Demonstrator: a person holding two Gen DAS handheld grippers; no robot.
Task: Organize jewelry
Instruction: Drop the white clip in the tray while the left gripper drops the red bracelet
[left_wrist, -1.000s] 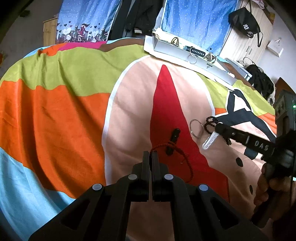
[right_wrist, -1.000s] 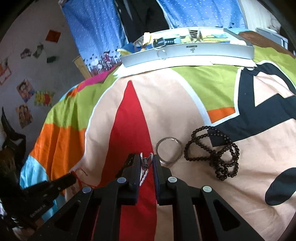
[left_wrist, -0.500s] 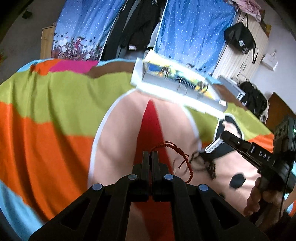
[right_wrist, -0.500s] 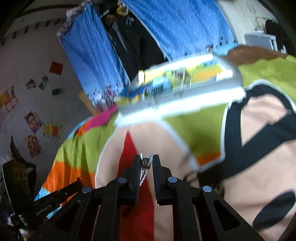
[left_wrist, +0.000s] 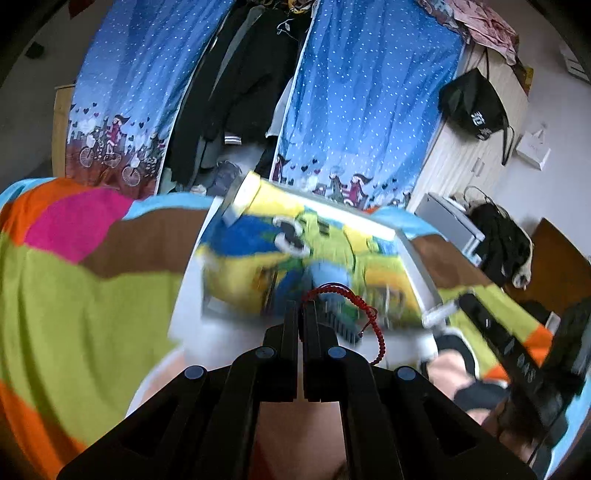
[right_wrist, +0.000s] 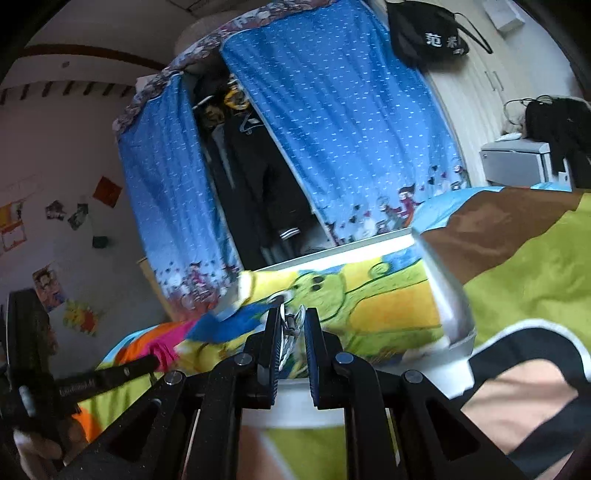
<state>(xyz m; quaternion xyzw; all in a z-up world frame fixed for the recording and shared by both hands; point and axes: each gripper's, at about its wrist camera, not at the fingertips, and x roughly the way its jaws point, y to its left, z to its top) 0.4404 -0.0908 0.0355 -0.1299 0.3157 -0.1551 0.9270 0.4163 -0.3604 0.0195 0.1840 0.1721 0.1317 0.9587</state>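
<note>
Both pieces, on the bedspread (left_wrist: 85, 306) a second ago, are now carried over to the tray (right_wrist: 452, 306); the transport step is judged nearly done, release pending. The left gripper (left_wrist: 300, 314) is seen fully closed, with the red cord bracelet (left_wrist: 354, 299) pinched at its tips and looped out to the right, over the blurred tray interior. The right gripper (right_wrist: 291, 325) is closed to a narrow gap on a small silver-white piece (right_wrist: 290, 332), type not discernible, held over the tray's near edge.
</note>
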